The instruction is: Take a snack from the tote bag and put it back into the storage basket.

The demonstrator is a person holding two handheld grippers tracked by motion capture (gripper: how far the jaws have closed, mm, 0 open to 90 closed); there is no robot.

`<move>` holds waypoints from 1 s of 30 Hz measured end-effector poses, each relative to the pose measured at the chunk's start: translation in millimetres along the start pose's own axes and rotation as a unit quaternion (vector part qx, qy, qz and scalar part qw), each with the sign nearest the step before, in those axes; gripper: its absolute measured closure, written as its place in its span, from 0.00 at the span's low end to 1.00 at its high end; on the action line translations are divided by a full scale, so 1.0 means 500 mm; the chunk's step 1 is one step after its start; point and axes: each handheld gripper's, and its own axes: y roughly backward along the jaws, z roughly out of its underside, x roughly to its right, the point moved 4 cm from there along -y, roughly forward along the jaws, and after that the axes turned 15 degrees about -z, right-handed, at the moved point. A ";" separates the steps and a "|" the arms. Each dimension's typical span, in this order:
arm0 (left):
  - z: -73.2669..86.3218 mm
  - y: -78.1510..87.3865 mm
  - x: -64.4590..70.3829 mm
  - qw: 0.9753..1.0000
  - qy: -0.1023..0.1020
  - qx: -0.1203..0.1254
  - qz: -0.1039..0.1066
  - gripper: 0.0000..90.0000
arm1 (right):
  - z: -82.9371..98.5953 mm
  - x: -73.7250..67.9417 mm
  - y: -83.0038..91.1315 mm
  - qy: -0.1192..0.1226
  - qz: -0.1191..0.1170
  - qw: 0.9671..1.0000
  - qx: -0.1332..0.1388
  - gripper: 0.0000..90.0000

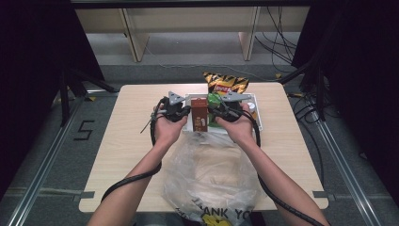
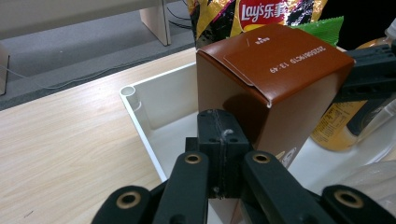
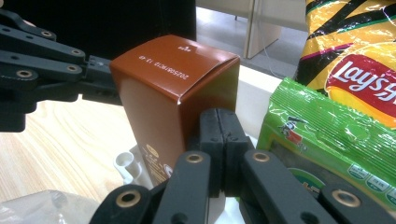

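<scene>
While the brown carton (image 1: 199, 114) stands upright over the white tray (image 2: 140, 112), long axis vertical, it is squeezed between the two grippers: the left gripper (image 2: 219, 140) presses one side, the right gripper (image 3: 219, 135) the opposite. Each has its jaws pressed together, pinching nothing. Chips (image 3: 355, 56) lie beyond; the plastic bag (image 1: 211, 174) sits behind the hands.

A light wooden table (image 1: 131, 136) is seen bearing a white tray (image 1: 256, 110) near its far edge and a clear plastic bag (image 1: 211, 179) at its near edge.
</scene>
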 end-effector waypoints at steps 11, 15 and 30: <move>-0.001 -0.001 -0.006 1.000 -0.006 -0.003 -0.005 0.99 | 0.001 -0.010 0.004 0.004 -0.002 1.000 -0.006 1.00; 0.000 0.000 -0.008 1.000 -0.008 -0.006 -0.002 0.99 | 0.002 -0.012 0.003 0.005 -0.003 1.000 -0.005 1.00; 0.001 0.008 -0.019 1.000 -0.003 -0.003 -0.009 0.96 | -0.007 -0.001 0.018 0.021 0.014 1.000 -0.003 0.84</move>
